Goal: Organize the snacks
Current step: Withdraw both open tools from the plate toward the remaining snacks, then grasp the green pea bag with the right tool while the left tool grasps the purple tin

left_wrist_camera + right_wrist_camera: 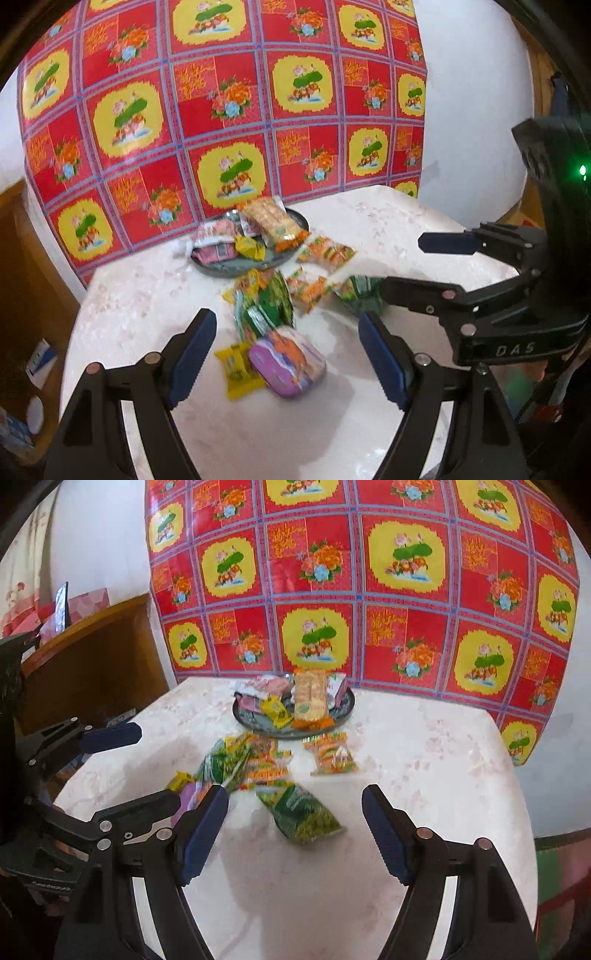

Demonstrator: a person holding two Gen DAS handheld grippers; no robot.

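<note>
Both grippers hung over the pale table [424, 738], empty. The left gripper [288, 354] had its fingers apart above a purple packet [288, 365] at lower centre; the right gripper [295, 830] stood spread above a green packet [306, 812]. More snacks filled the dark plate [345, 709] at upper centre, before the red floral cloth [369, 590].

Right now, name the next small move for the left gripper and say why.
Probably ease the left gripper down over the purple packet. Its jaws stand open and empty, the packet lies loose on the table just ahead of them, and the tray already holds other snacks.
</note>
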